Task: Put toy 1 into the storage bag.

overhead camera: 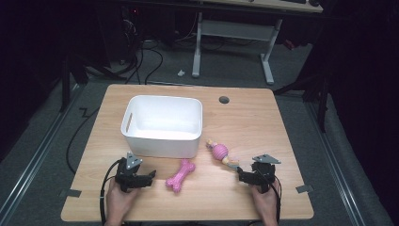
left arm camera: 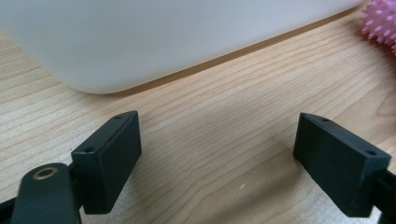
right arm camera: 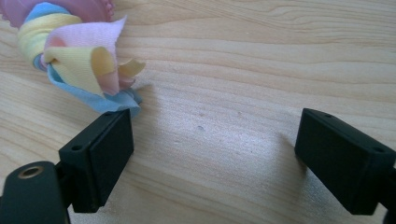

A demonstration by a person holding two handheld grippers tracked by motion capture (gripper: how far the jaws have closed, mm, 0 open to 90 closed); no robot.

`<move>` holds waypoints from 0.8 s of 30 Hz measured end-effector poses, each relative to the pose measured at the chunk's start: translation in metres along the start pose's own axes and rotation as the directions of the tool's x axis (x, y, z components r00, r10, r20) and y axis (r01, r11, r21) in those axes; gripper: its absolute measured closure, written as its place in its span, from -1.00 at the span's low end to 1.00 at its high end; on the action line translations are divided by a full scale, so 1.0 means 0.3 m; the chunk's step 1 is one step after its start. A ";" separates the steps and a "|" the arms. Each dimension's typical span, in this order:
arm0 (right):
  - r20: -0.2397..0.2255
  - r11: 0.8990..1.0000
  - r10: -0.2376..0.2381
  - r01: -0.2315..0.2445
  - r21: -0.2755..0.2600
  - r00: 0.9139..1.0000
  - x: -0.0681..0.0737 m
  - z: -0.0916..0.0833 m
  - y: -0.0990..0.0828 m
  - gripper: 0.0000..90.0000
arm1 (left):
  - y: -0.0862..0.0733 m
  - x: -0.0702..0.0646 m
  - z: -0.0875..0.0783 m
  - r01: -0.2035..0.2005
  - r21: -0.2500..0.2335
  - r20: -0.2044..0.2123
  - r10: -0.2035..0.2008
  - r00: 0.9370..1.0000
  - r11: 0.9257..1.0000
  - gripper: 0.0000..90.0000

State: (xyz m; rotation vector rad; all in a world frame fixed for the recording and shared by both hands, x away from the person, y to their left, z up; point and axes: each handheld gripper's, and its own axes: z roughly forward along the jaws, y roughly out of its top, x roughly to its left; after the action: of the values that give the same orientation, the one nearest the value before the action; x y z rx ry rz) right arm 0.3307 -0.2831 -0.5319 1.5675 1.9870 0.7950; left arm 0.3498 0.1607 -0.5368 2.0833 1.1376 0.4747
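Both grippers sit low at the near edge of the tabletop (overhead camera: 263, 117), each in one of the person's hands. On the left gripper (overhead camera: 151, 178) the jaws are spread wide with nothing between them, and they point toward the pink bone toy (overhead camera: 180, 175) just beside it. On the right gripper (overhead camera: 240, 175) the jaws are also spread wide and hold nothing; in its own view the frayed cloth end of the rope toy (right arm camera: 88, 60) lies right at one jaw, perhaps brushing it, though the angle makes contact hard to judge. That rope toy (overhead camera: 220, 152) stretches from the right gripper toward the white bin (overhead camera: 162, 125), which stands behind both toys, apparently empty.

The likely job is putting the toys into the bin. A grip on the loose cloth strips alone could let the rope toy slip out or dangle and snag on the bin's rim. The bone toy may roll or skid away if one jaw meets it first.
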 end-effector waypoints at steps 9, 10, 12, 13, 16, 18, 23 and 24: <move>-0.003 1.000 -0.001 0.001 -0.007 1.000 0.005 -0.003 -0.003 -0.67 | 0.000 0.000 0.000 0.000 0.000 0.000 0.000 1.000 1.000 -0.66; -0.003 1.000 -0.004 0.004 -0.009 1.000 0.004 -0.003 -0.003 -0.67 | 0.000 0.001 0.000 0.000 0.000 0.002 0.000 1.000 1.000 -0.66; -0.003 1.000 -0.002 0.002 -0.008 1.000 0.005 -0.003 -0.003 -0.66 | 0.001 0.001 0.001 0.001 -0.001 0.004 -0.001 1.000 1.000 -0.66; -0.003 1.000 -0.004 0.004 -0.009 1.000 0.005 -0.003 -0.003 -0.66 | 0.001 0.001 0.001 0.001 -0.001 0.003 -0.001 1.000 1.000 -0.66; -0.003 1.000 -0.003 0.003 -0.009 1.000 0.005 -0.003 -0.003 -0.66 | 0.001 0.001 0.001 0.000 0.000 0.005 0.000 1.000 1.000 -0.66; -0.003 1.000 -0.003 0.003 -0.009 1.000 0.005 -0.003 -0.003 -0.66 | 0.001 0.002 0.001 -0.001 0.001 0.006 0.001 1.000 1.000 -0.67; -0.002 1.000 -0.003 0.003 -0.009 1.000 0.005 -0.003 -0.003 -0.66 | 0.001 0.000 0.002 0.000 0.000 0.003 0.000 1.000 1.000 -0.67; -0.002 1.000 -0.003 0.003 -0.009 1.000 0.005 -0.003 -0.003 -0.66 | 0.001 0.000 0.002 -0.001 0.001 0.003 0.001 1.000 1.000 -0.67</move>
State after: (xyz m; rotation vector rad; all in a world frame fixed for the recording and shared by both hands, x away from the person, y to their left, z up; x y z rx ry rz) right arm 0.3290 -0.2821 -0.5318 1.5590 1.9843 0.8039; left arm 0.3504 0.1603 -0.5369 2.0847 1.1351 0.4717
